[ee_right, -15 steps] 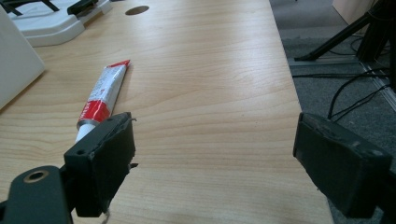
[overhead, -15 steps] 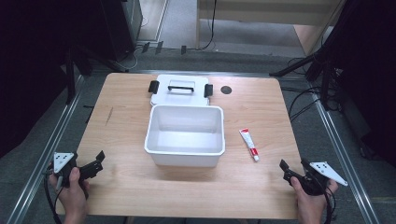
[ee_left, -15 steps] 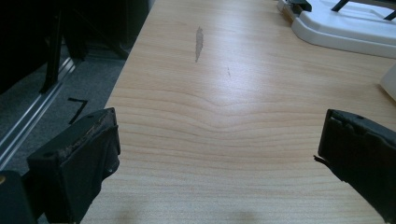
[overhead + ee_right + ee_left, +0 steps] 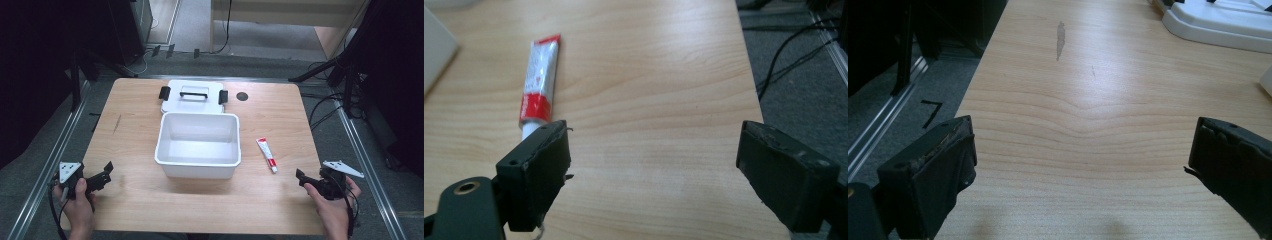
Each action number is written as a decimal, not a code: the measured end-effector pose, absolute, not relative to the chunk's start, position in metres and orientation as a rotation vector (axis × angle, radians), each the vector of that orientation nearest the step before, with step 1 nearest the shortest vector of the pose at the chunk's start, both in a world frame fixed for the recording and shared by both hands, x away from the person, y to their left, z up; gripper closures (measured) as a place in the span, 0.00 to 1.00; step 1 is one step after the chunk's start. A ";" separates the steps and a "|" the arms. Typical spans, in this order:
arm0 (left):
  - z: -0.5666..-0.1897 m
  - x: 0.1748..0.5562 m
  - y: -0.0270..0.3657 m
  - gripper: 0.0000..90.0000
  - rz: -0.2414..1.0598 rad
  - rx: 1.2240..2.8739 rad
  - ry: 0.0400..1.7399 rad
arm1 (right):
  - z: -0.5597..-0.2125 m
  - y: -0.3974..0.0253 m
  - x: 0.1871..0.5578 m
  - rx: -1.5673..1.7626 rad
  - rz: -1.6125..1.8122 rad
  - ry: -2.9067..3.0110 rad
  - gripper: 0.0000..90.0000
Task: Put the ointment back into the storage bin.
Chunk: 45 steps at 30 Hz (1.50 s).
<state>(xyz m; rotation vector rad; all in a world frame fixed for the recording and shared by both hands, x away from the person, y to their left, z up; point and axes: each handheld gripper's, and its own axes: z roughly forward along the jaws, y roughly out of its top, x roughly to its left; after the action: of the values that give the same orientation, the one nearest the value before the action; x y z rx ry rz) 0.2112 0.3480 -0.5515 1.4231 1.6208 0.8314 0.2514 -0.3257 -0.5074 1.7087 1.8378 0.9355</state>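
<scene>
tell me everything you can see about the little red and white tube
The tube is small, white with red bands and print, flat crimped end red, white cap at the near end. It lies flat on the wooden table, right of the white bin, not touching it. Nothing holds it; the open right hand-held gripper sits just short of its cap.

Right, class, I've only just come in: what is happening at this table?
A person sits at a wooden table with a two-jaw gripper in each hand. The left gripper and the right gripper both hang near the table's front corners, jaws wide open, holding nothing. An open white bin stands in the middle, its lid lying flat behind it. A red and white tube lies to the bin's right, just ahead of the right gripper. Nothing is being touched yet.
</scene>
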 end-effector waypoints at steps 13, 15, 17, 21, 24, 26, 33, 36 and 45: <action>-0.552 0.212 0.349 0.00 0.817 1.417 1.625 | -0.492 -0.295 0.287 1.667 0.591 2.213 0.16; -0.552 0.212 0.349 0.00 0.814 1.417 1.625 | -0.492 -0.292 0.293 1.663 0.532 2.255 0.16; -0.552 0.212 0.349 0.00 0.811 1.417 1.625 | -0.491 -0.289 0.297 1.660 0.490 2.286 0.16; -0.552 0.213 0.350 0.00 0.793 1.422 1.614 | -0.491 -0.283 0.307 1.683 0.419 2.349 0.16; -0.552 0.213 0.350 0.00 0.791 1.427 1.612 | -0.494 -0.279 0.311 1.659 0.352 2.391 0.16; -0.552 0.213 0.350 0.00 0.786 1.432 1.612 | -0.496 -0.269 0.318 1.629 0.236 2.454 0.16; -0.552 0.214 0.351 0.00 0.780 1.425 1.615 | -0.492 -0.252 0.333 1.604 0.137 2.529 0.20; -0.552 0.214 0.351 0.00 0.771 1.431 1.614 | -0.490 -0.247 0.337 1.611 0.121 2.538 0.22; -0.552 0.215 0.351 0.00 0.756 1.443 1.608 | -0.486 -0.233 0.353 1.654 0.064 2.603 0.37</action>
<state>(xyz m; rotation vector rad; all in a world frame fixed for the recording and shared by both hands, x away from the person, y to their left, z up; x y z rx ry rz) 0.2148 0.3515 -0.5520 1.4427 1.6084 0.7559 0.3532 -0.2332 -0.4859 1.6543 2.6030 0.0645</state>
